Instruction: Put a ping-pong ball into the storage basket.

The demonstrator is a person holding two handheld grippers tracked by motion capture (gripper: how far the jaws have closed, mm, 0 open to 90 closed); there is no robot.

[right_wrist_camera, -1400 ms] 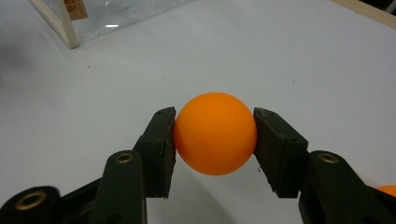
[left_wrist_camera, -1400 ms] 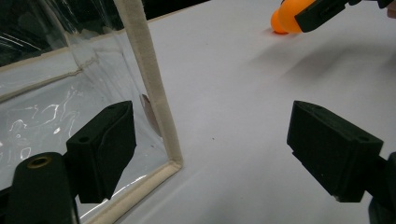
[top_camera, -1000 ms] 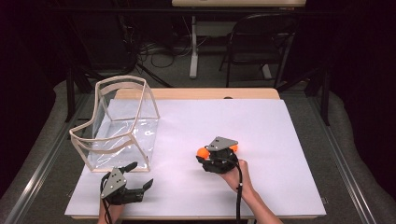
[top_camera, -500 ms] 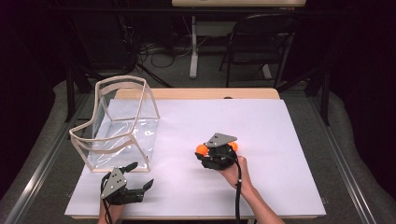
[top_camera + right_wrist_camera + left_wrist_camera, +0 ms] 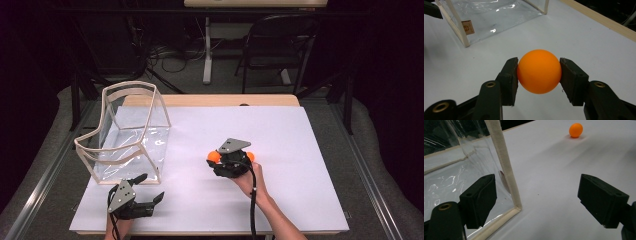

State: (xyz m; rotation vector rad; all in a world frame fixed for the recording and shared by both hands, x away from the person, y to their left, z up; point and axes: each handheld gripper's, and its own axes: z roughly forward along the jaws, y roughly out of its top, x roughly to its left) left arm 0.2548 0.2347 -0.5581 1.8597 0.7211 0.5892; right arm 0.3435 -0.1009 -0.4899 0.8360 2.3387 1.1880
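Bright overhead light on the white table (image 5: 300, 150), dark surroundings, slight softness.

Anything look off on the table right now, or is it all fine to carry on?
Nothing stands out. The clear bag stands upright and open, undamaged. The right gripper holds the orange ball cleanly; the left gripper is open beside the bag's corner.

Clear bag (image 5: 131, 135) on white table (image 5: 300, 150)
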